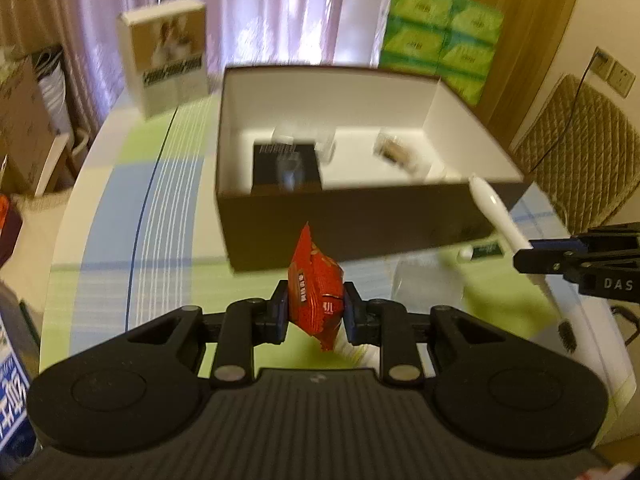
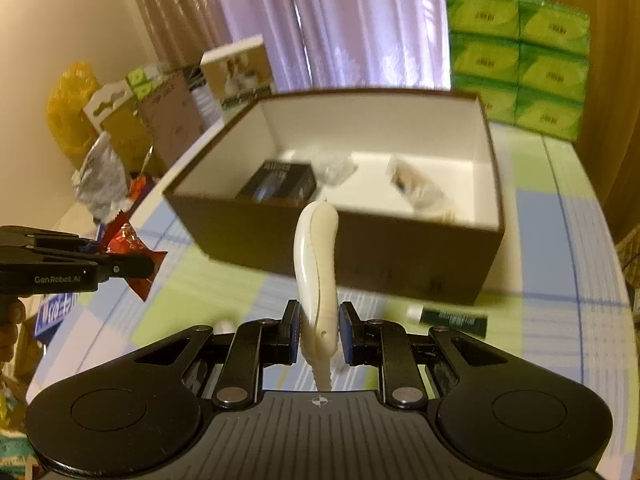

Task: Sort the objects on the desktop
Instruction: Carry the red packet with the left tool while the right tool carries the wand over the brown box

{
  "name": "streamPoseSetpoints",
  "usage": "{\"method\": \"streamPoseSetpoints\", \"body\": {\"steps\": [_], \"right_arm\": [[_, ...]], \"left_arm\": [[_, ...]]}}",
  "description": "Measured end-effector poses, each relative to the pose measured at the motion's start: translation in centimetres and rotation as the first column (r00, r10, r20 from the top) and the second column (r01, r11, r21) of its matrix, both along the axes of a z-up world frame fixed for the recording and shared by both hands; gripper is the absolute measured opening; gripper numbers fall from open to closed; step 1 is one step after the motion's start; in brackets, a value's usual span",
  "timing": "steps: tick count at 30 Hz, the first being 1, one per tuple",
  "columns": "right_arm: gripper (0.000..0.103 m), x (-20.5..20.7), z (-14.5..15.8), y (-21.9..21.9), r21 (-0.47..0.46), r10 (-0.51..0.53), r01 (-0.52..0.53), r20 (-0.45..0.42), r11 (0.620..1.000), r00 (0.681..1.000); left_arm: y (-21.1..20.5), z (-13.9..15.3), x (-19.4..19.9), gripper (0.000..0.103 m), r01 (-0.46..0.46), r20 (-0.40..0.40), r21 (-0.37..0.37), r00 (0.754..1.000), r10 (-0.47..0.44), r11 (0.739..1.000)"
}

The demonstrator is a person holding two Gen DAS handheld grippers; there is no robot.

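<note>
Left gripper (image 1: 315,308): jaws closed on a red snack packet (image 1: 316,288), held upright above the checked tablecloth (image 1: 168,184).
Brown box (image 1: 352,224): open, white inside, just beyond the packet; holds a black carton (image 1: 286,166) and what may be two clear-wrapped items, too blurred to name.
Right gripper (image 1: 528,256): enters from the right edge, gripping a white toothbrush (image 1: 496,216) tilted over the box's near right corner.
Dark tube (image 1: 482,250): lying on the cloth beside the box.
Green tissue packs (image 1: 440,32): stacked behind.
</note>
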State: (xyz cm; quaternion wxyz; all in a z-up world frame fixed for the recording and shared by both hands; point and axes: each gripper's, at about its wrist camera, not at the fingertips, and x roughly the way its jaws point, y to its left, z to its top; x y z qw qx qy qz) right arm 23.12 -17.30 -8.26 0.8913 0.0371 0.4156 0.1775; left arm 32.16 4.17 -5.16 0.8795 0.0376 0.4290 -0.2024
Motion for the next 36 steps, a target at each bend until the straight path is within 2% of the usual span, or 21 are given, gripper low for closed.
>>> {"method": "streamPoseSetpoints", "body": {"steps": [8,19,24,36], "right_arm": [[0.017,3.6,2.8,-0.7,0.012,-0.009,0.008,0.064,1.000,0.998],[0.017,10.6,4.3,-1.3,0.053,-0.038,0.033,0.096,0.998,0.995],[0.017,14.2,3.7,-1.6,0.092,-0.070,0.063,0.070,0.994,0.995],[0.017,19.2,-0.8,-1.9,0.083,-0.103,0.104,-0.017,0.991,0.995]], "left_arm": [[-3.6,2.6,3.4,0.022,0.043,0.071,-0.016,0.997,-0.042,0.999],[-8.1,3.9,9.4,0.022,0.067,0.069,-0.058,0.996,-0.062,0.996],[-10.2,3.0,12.1,0.022,0.074,0.041,-0.046,0.997,-0.073,0.996],[-12.3,-1.4,16.4,0.022,0.070,-0.044,0.010,0.997,-0.069,0.998]]}}
